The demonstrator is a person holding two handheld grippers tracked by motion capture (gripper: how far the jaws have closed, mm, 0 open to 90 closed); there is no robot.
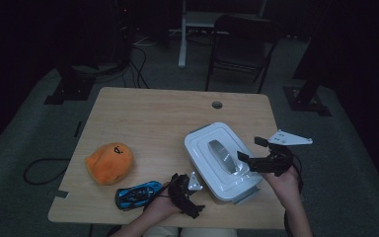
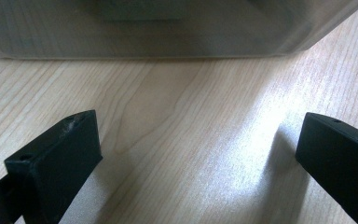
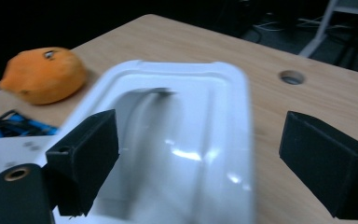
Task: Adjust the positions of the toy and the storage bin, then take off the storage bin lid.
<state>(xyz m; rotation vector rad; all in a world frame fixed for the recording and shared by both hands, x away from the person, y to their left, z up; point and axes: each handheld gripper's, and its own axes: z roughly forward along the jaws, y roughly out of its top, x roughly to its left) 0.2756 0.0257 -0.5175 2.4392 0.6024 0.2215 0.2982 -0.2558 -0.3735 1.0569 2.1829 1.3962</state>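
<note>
A white lidded container (image 1: 201,143) with a grey handle (image 1: 223,155) stands on the right half of the wooden table (image 1: 153,113). My right gripper (image 1: 251,149) hovers at its right side, jaws open, nothing between them. In the right gripper view the right gripper (image 3: 200,158) looks down over the white lid (image 3: 186,135). My left gripper (image 1: 190,195) sits low at the container's near left corner. Seen from the left gripper view, the left gripper (image 2: 198,149) is open over bare wood, with the container wall (image 2: 168,28) just ahead.
An orange plush toy (image 1: 110,163) lies at the left of the table, and a blue toy car (image 1: 138,194) sits near the front edge beside my left hand. A cable hole (image 1: 217,104) is at the far side. A chair (image 1: 242,44) stands beyond the table.
</note>
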